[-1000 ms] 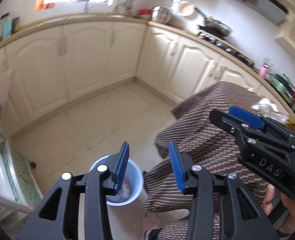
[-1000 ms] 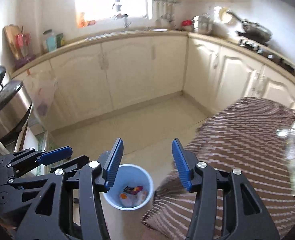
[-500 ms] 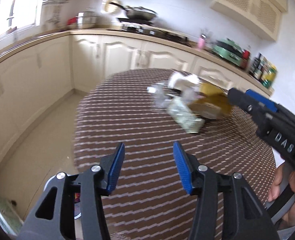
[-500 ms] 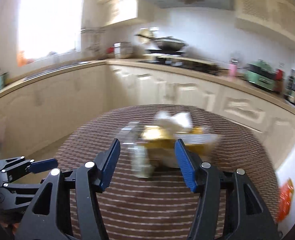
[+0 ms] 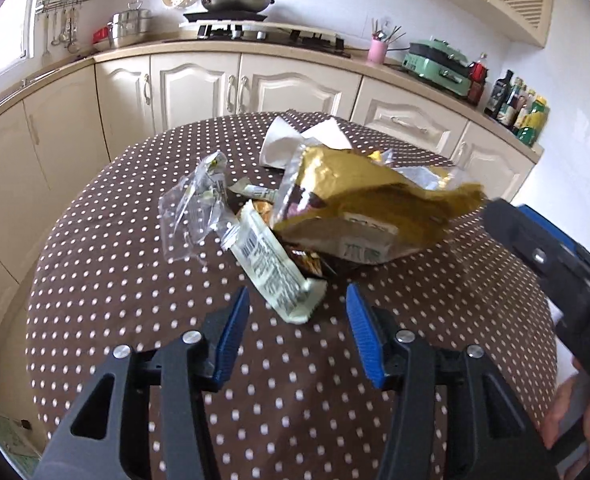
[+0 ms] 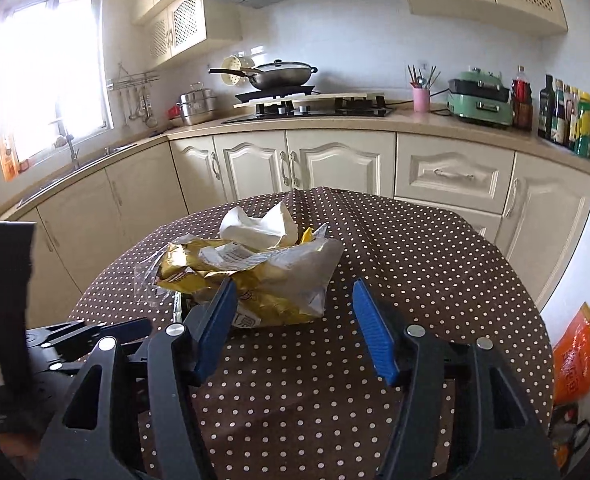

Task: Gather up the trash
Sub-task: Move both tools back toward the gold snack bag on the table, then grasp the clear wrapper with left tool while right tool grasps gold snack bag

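A heap of trash lies on a round table with a brown polka-dot cloth [image 5: 135, 280]. It holds a gold foil bag [image 5: 359, 204], a pale green wrapper [image 5: 273, 268], clear plastic film [image 5: 193, 208] and white paper [image 5: 291, 140]. My left gripper [image 5: 297, 312] is open and empty, its fingers either side of the pale wrapper's near end. My right gripper [image 6: 293, 304] is open and empty, just in front of the gold bag [image 6: 263, 276], with white paper [image 6: 255, 228] behind. The right gripper also shows at the right edge of the left wrist view [image 5: 551, 264].
Cream kitchen cabinets [image 6: 335, 164] and a counter with a gas hob and wok [image 6: 279, 72] ring the table. A pink utensil cup [image 6: 422, 98], green appliance [image 6: 479, 98] and bottles [image 6: 567, 112] stand on the counter. An orange bag [image 6: 575, 356] hangs at the right.
Both grippers swung up from the blue bin on the floor to the table and moved close to the trash heap. Both stay open and empty.
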Motion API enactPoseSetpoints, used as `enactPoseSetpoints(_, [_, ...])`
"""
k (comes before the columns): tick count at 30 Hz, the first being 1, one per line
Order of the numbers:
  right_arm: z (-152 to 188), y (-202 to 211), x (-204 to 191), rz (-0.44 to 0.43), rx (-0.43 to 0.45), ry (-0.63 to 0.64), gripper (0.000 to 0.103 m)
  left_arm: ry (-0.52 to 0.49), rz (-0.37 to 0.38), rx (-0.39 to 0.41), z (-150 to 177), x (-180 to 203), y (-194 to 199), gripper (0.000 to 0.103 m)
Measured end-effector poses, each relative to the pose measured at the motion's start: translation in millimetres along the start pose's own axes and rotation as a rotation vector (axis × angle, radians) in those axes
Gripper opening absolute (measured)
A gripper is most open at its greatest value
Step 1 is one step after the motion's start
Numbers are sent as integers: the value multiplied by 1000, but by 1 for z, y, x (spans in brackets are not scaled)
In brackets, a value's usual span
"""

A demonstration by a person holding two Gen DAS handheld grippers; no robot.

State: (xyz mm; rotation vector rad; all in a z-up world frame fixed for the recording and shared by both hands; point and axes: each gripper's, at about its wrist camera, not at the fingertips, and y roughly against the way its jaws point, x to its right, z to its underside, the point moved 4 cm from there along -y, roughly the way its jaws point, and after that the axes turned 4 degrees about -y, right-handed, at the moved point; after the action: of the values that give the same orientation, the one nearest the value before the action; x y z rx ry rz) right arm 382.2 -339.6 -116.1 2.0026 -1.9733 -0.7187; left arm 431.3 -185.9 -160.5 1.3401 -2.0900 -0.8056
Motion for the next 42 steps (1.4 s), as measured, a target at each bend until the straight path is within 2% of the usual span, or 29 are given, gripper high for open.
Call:
enactPoseSetpoints(2, [-1,-2,0,-6,-4,-2,58,16,7,-17,-3,-4,-8,49])
enactPoseSetpoints(3, [-1,-3,0,-11,-6,-4,58,25,6,-21,-4,-5,-11,46])
enactPoseSetpoints(4, [-2,-3,-2,-17,-6,-6,59,33,7,-26,-4,-8,-14,40])
enactPoseSetpoints(5, [-3,-4,-2,-21,-7,-8,60,41,27,-32,-4,-10,-16,27])
enactPoseSetpoints(7, [-3,-6,-3,-27,-11,-10,61,46,34,-30,-4,-13,-17,20])
enactPoseSetpoints(9, [-4,-9,-5,-39,-17,-15,62,44,40,-24,-3,-16,-15,8])
enactPoseSetpoints(13, [-7,-15,-7,-84,-36,-47,62,47,55,14,2,-23,1,7])
enactPoseSetpoints(17, [-4,-31,-2,-82,-95,-97,62,42,61,35,9,-28,16,7])
enactPoseSetpoints(18, [-4,-34,-1,-93,-107,-113,58,44,66,40,10,-28,20,7])
enactPoseSetpoints(20, [-2,-38,1,-115,-128,-131,22,46,83,57,14,-31,30,7])
enactPoseSetpoints(23, [-1,-35,0,-102,-136,-114,9,46,92,76,18,-33,43,7])
enactPoseSetpoints(26, [-1,-21,-3,-85,-114,-108,9,59,106,103,22,-38,60,7])
enactPoseSetpoints(27, [-1,-17,-3,-78,-104,-115,11,65,108,113,23,-41,65,7])
enactPoseSetpoints(28, [-3,-8,-1,-72,-83,-135,22,68,108,121,25,-42,70,7])
enactPoseSetpoints(29, [-4,-1,2,-61,-69,-154,35,69,106,134,26,-45,77,7])
enactPoseSetpoints(30, [-4,4,4,-44,-58,-164,65,72,101,140,28,-46,80,7])
enactPoseSetpoints(31, [-4,9,5,-28,-44,-169,71,76,98,147,30,-49,86,7])
enactPoseSetpoints(35, [0,10,3,-16,-52,-175,71,84,95,160,33,-54,97,7])
enactPoseSetpoints(38, [1,4,11,-61,-67,-299,71,88,91,169,36,-58,104,7])
enactPoseSetpoints(41, [-5,-4,15,-37,-58,-356,71,91,81,173,37,-62,108,7])
enactPoseSetpoints(42, [-5,-11,17,-34,-73,-375,64,95,80,174,38,-64,110,7])
